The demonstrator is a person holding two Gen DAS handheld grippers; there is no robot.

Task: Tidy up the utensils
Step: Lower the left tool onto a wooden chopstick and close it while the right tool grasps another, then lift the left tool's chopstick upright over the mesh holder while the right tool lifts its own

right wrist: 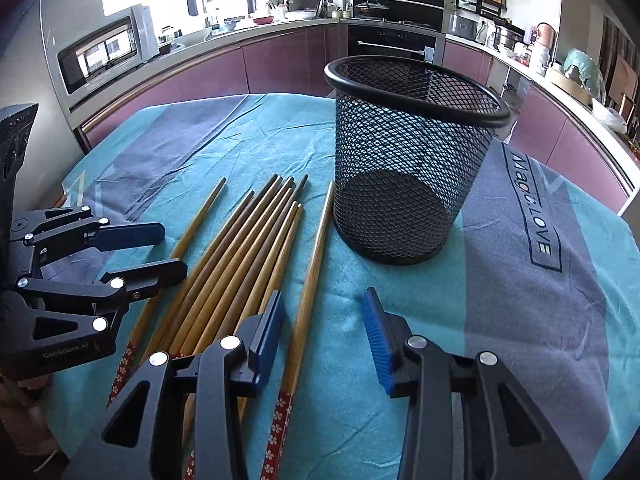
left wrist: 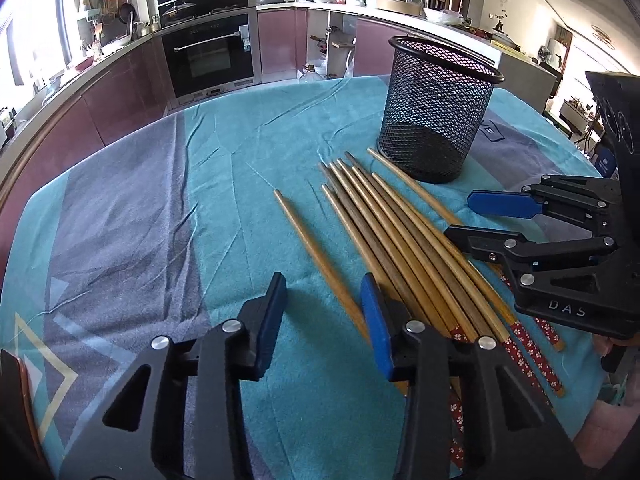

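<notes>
Several wooden chopsticks (left wrist: 394, 236) with red flowered ends lie side by side on the teal cloth; they also show in the right wrist view (right wrist: 244, 248). One chopstick (left wrist: 316, 256) lies apart to their left. An empty black mesh cup (left wrist: 438, 108) stands upright just beyond their tips, also in the right wrist view (right wrist: 408, 156). My left gripper (left wrist: 324, 316) is open and empty, low over the near ends, straddling the lone chopstick. My right gripper (right wrist: 324, 320) is open and empty, beside the rightmost chopstick (right wrist: 312, 264). Each gripper shows in the other's view, left (right wrist: 168, 250) and right (left wrist: 460, 216).
The table (left wrist: 132, 216) is covered by a teal and grey cloth (right wrist: 540, 280). Purple kitchen cabinets and an oven (left wrist: 210, 52) stand behind it. A microwave (right wrist: 104, 48) sits on the counter at far left in the right wrist view.
</notes>
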